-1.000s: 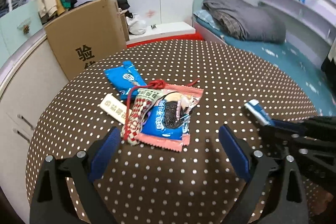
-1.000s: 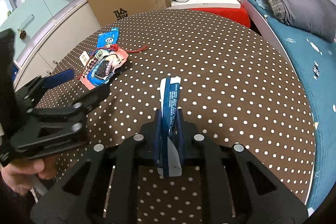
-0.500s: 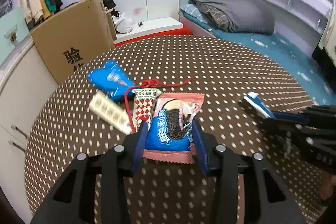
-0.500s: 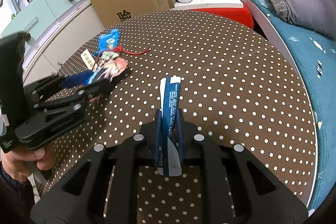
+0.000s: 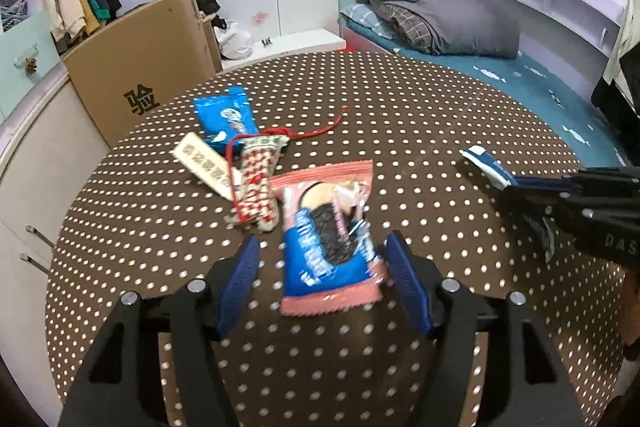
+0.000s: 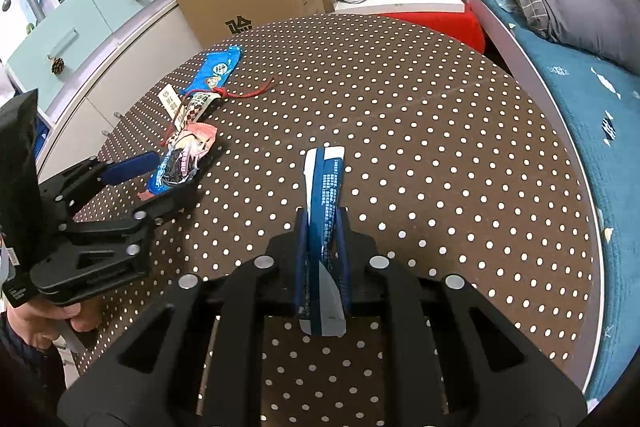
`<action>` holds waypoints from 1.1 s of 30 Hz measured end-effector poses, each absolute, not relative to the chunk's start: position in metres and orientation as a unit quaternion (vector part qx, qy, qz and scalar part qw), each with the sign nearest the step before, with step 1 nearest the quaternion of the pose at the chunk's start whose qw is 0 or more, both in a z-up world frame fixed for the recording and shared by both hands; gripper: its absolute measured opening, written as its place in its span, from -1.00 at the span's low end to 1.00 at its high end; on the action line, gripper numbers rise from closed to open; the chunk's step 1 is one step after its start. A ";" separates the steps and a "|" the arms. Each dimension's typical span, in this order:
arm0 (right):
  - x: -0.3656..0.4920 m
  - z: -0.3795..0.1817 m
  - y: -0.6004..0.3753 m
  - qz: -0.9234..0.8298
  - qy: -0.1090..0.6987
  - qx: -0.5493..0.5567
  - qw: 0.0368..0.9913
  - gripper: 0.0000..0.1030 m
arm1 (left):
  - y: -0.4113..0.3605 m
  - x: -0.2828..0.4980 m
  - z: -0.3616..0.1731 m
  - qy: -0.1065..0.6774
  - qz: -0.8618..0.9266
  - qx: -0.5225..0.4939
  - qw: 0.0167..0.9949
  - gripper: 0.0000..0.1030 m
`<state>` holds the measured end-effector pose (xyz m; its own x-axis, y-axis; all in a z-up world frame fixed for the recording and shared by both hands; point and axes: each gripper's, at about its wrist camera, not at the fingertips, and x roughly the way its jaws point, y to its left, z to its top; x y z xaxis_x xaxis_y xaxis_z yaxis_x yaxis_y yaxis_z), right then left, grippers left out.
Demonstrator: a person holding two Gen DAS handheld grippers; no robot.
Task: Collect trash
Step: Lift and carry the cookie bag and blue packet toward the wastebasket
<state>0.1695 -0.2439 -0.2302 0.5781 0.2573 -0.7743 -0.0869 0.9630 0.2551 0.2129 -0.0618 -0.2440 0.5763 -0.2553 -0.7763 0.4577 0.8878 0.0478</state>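
Left gripper (image 5: 322, 263) hangs with jaws spread wide either side of the cookie wrapper (image 5: 330, 233), not pinching it; right gripper (image 6: 322, 223) is clamped on a slim blue-and-white wrapper (image 6: 324, 187) held on edge above the bench (image 5: 420, 131). Risks first: that cookie wrapper looks like slick, crinkly film, flat on the dotted cloth, so the pads may skate over it or snag the cloth instead; a shallow pinch could let it flop out; the red cord (image 5: 316, 131) may drag its neighbours along. Shapes now: the round bench, brown with white dots; the pink-edged cookie wrapper, pillow-like; a blue packet (image 5: 226, 117), flat and glossy; a red-and-white chequered wrapper (image 5: 258, 187), crumpled; a pale label strip (image 5: 202, 163), stiff and narrow.
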 end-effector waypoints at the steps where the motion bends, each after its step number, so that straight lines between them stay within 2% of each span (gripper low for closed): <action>1: 0.170 -0.230 -0.244 0.099 0.449 0.094 0.883 -0.72 | -0.065 0.214 -0.246 0.419 -0.208 0.121 0.876 -0.06; 5: 0.165 -0.229 -0.247 0.103 0.448 0.095 0.883 -0.74 | -0.069 0.210 -0.243 0.426 -0.223 0.098 0.871 -0.28; 7: 0.162 -0.229 -0.251 0.107 0.447 0.096 0.883 -0.75 | -0.069 0.203 -0.241 0.428 -0.227 0.091 0.870 -0.30; 8: 0.160 -0.229 -0.252 0.109 0.447 0.098 0.882 -0.75 | -0.067 0.198 -0.241 0.430 -0.228 0.086 0.870 -0.57; 13: 0.151 -0.230 -0.265 0.115 0.444 0.115 0.881 -0.75 | -0.069 0.182 -0.241 0.427 -0.229 0.091 0.870 -0.51; 14: 0.149 -0.229 -0.267 0.116 0.443 0.119 0.881 -0.75 | -0.070 0.183 -0.242 0.425 -0.223 0.096 0.872 -0.35; 15: 0.147 -0.228 -0.271 0.117 0.441 0.120 0.882 -0.75 | -0.072 0.184 -0.242 0.426 -0.216 0.100 0.873 0.05; 16: 0.145 -0.227 -0.272 0.116 0.439 0.120 0.883 -0.75 | -0.074 0.185 -0.241 0.423 -0.214 0.100 0.875 0.14; 17: 0.144 -0.225 -0.274 0.115 0.437 0.120 0.884 -0.75 | -0.075 0.187 -0.241 0.422 -0.220 0.097 0.874 0.12; 18: 0.142 -0.223 -0.277 0.115 0.434 0.122 0.885 -0.75 | -0.077 0.190 -0.242 0.428 -0.230 0.092 0.869 -0.22; 23: 0.135 -0.209 -0.300 0.105 0.419 0.134 0.892 -0.75 | -0.086 0.196 -0.239 0.431 -0.243 0.079 0.865 -0.39; 33: 0.119 -0.178 -0.370 0.059 0.374 0.161 0.911 -0.75 | -0.126 0.189 -0.211 0.401 -0.283 0.062 0.869 -0.41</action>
<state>0.1188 -0.3704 -0.1777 0.7136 0.2274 -0.6627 0.0141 0.9410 0.3381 0.1892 -0.1259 -0.2108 0.5180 -0.4433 -0.7316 0.5419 0.8318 -0.1203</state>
